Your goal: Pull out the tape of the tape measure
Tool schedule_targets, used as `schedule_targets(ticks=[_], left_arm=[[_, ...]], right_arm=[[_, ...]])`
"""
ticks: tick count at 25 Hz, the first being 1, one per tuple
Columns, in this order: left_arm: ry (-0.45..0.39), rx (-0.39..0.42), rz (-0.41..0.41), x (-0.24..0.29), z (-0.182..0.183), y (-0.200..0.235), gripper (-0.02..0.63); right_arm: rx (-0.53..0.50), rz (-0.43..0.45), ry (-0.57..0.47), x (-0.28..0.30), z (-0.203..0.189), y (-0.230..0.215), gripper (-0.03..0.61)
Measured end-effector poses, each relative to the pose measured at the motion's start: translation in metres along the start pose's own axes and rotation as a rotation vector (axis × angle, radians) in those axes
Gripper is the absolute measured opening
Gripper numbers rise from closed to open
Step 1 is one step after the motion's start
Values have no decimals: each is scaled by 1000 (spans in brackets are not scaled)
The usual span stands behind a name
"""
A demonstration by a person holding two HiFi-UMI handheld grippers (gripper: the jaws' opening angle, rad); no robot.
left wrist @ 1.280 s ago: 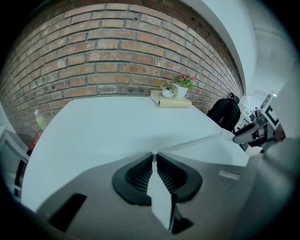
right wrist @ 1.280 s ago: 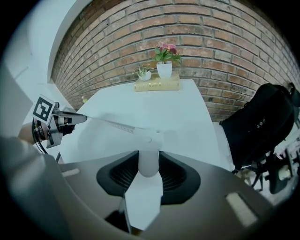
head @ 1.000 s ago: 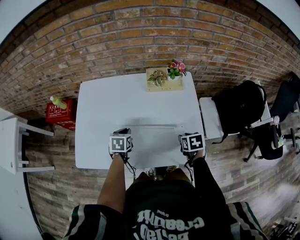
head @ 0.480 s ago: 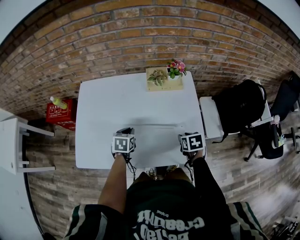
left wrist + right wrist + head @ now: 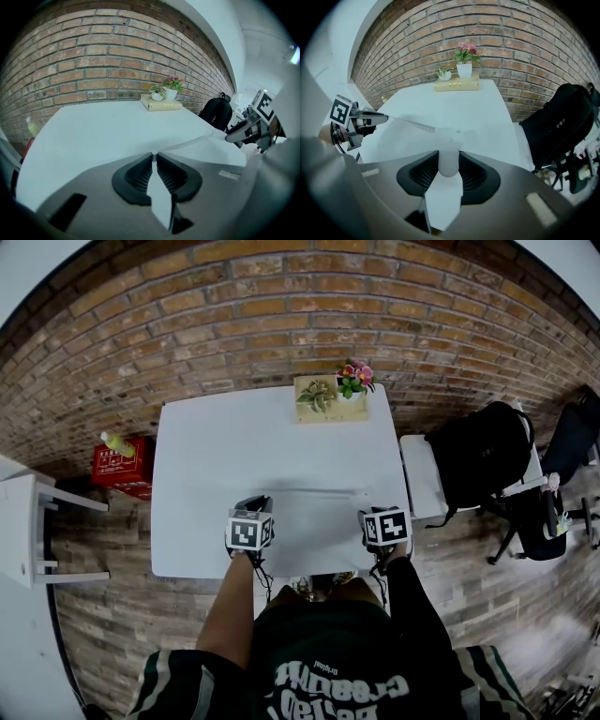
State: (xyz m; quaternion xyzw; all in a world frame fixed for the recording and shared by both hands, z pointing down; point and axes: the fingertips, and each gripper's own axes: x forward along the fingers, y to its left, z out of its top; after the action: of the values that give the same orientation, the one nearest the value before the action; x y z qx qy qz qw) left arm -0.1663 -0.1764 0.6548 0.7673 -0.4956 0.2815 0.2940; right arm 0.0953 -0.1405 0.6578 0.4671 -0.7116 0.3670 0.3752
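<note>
The left gripper (image 5: 153, 156) has its fingers (image 5: 137, 176) drawn nearly together, and the free end of the tape (image 5: 183, 143) is pinched at their tips. From there the tape runs as a thin pale strip low over the counter (image 5: 234, 446), off to the right of those fingers, toward the right gripper (image 5: 449, 153).

The right gripper's fingers (image 5: 480, 176) are clamped on the tape measure (image 5: 449, 165), a small rounded white body that sits upright between the two ribbed pads and fills the gap. The strip leaves it just beyond the fingertips and stretches left across to the other gripper. Fine markings show on it partway along.

In the head view both grippers sit at the near edge of the counter, well apart, with the drawn-out strip spanning the space between them just ahead of the fingers.

The counter is white and bare around the grippers. At its far edge, well beyond the fingers, a flat yellowish box (image 5: 328, 407) carries a small green plant (image 5: 315, 395) and a pot of pink flowers (image 5: 354, 379). Behind stands a brick wall (image 5: 281, 315). To the right of the right fingers a black backpack (image 5: 478, 456) rests on a white seat. To the left of the left fingers a red crate (image 5: 122, 465) stands on the wood floor (image 5: 112, 615).
</note>
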Motion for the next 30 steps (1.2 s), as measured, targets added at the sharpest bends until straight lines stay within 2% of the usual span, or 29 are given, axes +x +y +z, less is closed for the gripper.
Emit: schedule_targets(ticks=[16, 30], left_arm=[[-18, 27, 6, 12, -13, 4, 38], [19, 41, 4, 25, -33, 9, 38]], right_arm=[[-35, -26, 32, 17, -7, 2, 149], [-38, -43, 74, 32, -19, 3, 149]])
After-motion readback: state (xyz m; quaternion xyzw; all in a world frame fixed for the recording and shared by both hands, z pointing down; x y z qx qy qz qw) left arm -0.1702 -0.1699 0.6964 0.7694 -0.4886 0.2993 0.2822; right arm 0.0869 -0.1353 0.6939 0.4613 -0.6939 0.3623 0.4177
